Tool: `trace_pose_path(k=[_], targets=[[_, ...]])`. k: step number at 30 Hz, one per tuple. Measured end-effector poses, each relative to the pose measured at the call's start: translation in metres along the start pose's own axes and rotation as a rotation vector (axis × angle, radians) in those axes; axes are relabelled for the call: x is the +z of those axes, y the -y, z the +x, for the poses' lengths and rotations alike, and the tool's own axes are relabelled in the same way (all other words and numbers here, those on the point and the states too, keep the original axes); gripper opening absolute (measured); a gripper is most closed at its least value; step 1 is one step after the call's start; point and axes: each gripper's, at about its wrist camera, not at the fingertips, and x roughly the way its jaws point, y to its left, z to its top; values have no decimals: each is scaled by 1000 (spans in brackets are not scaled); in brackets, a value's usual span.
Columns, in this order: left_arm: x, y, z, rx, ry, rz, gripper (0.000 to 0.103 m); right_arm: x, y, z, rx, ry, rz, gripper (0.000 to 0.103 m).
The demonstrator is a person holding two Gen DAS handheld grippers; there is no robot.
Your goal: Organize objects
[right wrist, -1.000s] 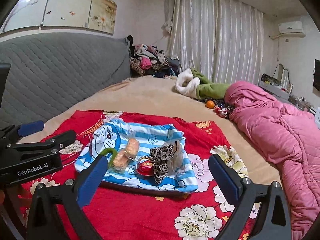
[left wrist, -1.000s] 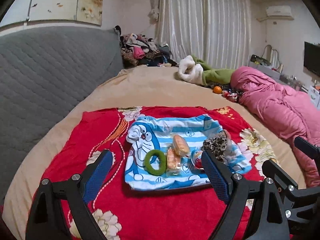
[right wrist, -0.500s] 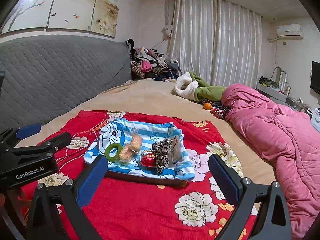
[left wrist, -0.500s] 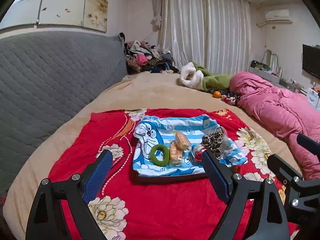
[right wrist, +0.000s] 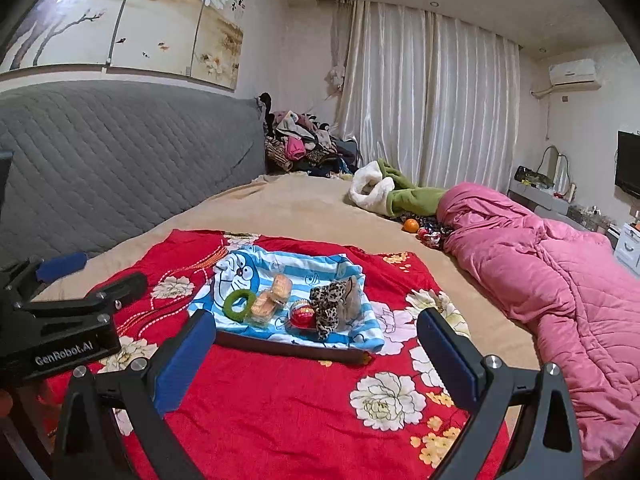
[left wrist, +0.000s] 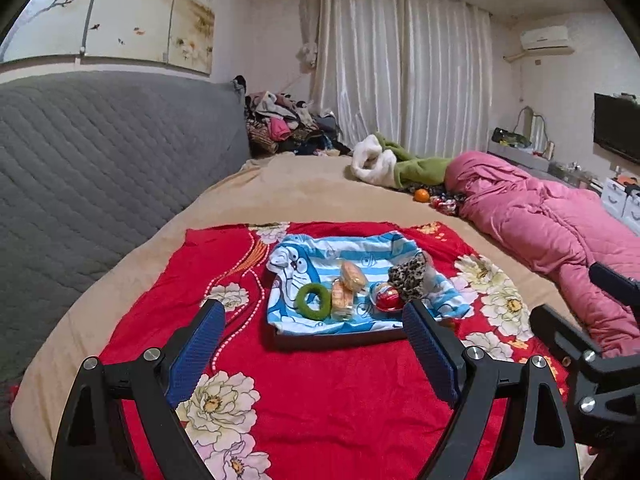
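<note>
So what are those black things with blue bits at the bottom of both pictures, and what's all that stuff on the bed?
Those are grabbing tools a person holds, one in each hand. Each has two fingers with blue pads and a small camera looking forward between them, so each picture comes from one tool.

In the left tool's picture, the left gripper is open and holds nothing. In the other, the right gripper is open and empty too. Each tool peeks into the other's picture at the edge.

On the bed lies a red flowered cloth. On it sits a tray covered with a blue striped cartoon cloth. On that are a green ring, wrapped snacks, a red ball-like toy and a leopard-print thing.
</note>
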Motion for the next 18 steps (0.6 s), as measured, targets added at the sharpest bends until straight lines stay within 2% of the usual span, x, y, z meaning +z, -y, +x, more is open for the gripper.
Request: trace_pose_path(k=[18], targets=[[-26, -3, -34, -22, -5, -17, 91, -19, -7, -43, -11, 23, -15, 102]])
